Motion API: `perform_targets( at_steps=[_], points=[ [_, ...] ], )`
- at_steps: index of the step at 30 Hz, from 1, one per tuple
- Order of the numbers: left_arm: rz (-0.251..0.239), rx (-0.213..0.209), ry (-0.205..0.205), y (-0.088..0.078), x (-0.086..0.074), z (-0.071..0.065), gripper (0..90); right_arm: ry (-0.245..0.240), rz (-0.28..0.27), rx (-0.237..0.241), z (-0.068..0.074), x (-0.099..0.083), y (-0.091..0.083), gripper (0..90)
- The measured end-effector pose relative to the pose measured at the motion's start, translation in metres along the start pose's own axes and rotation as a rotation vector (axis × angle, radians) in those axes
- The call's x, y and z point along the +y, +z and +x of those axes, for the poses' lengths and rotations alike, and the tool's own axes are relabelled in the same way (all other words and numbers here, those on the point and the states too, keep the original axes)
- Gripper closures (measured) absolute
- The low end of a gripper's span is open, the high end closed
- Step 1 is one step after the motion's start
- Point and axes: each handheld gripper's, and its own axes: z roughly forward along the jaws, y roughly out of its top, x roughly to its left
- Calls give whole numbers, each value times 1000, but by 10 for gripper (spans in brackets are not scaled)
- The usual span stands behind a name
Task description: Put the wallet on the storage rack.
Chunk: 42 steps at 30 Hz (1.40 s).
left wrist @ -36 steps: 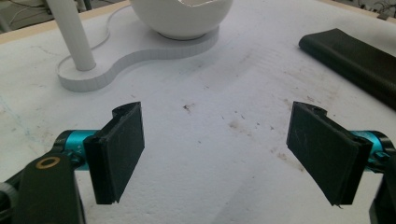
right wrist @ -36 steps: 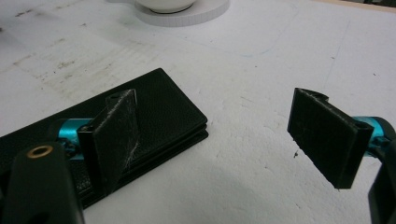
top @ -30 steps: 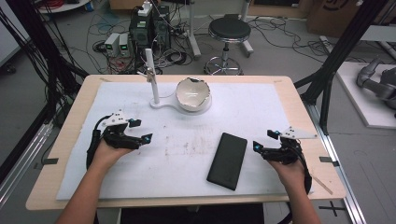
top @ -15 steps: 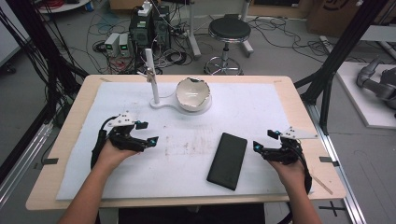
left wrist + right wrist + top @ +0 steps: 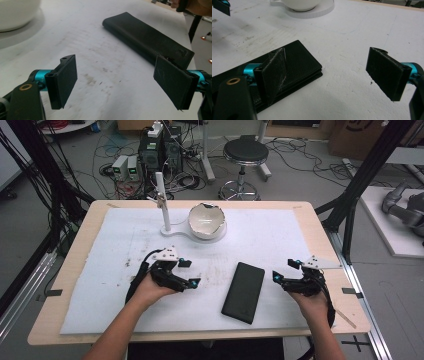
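The flat black case [image 5: 244, 292] lies on the white mat [image 5: 280, 235], lower middle of the high view, between the 2 grippers. Its long side runs from upper right down to lower left, a bit tilted.

Right gripper [image 5: 285, 271] is at the right of the frame, just beside the case's right edge. Jaws are spread wide, nothing in them. In the right gripper view one jaw hangs over the case's corner [image 5: 299, 60], the other over bare mat.

Left gripper [image 5: 190, 272] is left of the case, w/ a gap of mat between. Jaws spread wide too, empty. In the left gripper view the case [image 5: 147, 40] sits ahead, toward the upper right.

I think the right one is nearer.

The case looks thin, dull, a bit grainy, like leather, w/ rounded corners. The mat is scuffed & dirty. A white cracked bowl [image 5: 207, 219] sits far up, near a white post [image 5: 162, 200].
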Motion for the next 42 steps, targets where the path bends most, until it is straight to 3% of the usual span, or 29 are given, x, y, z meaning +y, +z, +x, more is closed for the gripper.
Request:
perform_targets(
  at_steps=[3, 8, 10, 15, 20, 27, 32, 34, 42],
  points=[
    [13, -17, 3, 10, 4, -3, 192, 1, 3, 0, 1, 0, 0, 172],
    [61, -86, 6, 41, 13, -16, 192, 0, -1, -1, 0, 0, 0, 172],
    [68, -90, 3, 47, 14, -18, 192, 3, -1, -1, 0, 0, -1, 172],
    [144, -149, -13, 79, 15, -30, 192, 1, -1, -1, -1, -1, -1, 172],
    [207, -160, -39, 100, 12, -35, 192, 1, 1, 2, -2, -1, -1, 172],
    [220, -107, -18, 106, 13, -49, 147, -3, 10, 6, -1, -1, 1, 172],
    [219, -108, -10, 107, 12, -53, 160, -5, 8, 5, 0, 0, 1, 172],
    [231, -129, 8, 109, 13, -58, 178, -4, 9, 4, -1, -1, 0, 172],
    [210, -113, -10, 107, 11, -58, 238, -11, 14, 6, 1, 0, 2, 172]
  ],
)
